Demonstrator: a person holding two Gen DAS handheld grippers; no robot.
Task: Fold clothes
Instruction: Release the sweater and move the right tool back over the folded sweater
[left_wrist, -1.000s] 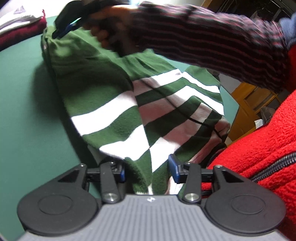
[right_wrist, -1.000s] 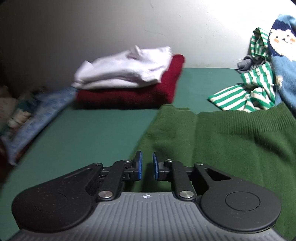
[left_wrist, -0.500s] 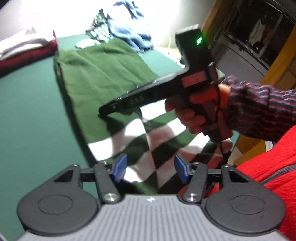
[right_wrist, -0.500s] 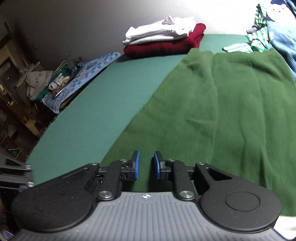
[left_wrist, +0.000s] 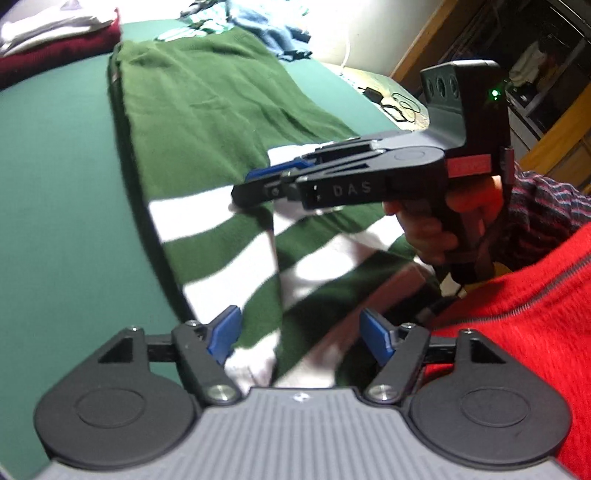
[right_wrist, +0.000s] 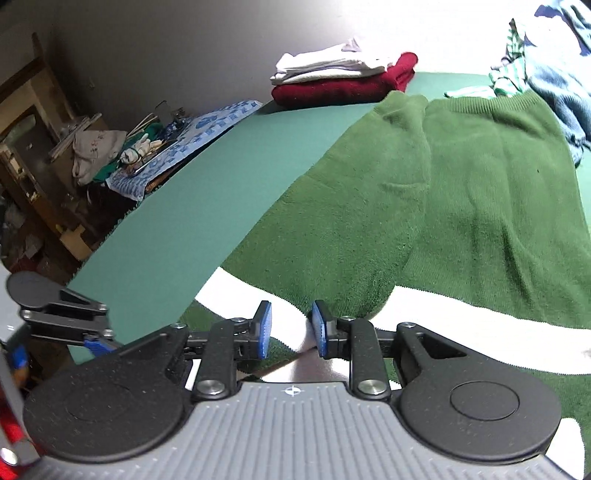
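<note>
Both tongs now stand released: the left tongs (left_wrist: 301, 332), clamped on the green striped sweater (left_wrist: 207, 122) a second ago, have let go, and the right tongs (right_wrist: 291, 328) have parted above it. Its sleeves lie folded in on the green bench (left_wrist: 55, 184).

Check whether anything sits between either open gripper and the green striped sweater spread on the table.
Nothing visible does. The left gripper hangs open over the green striped sweater at its near striped end, and the right gripper is open above a white stripe, with only air between each and the cloth.
</note>
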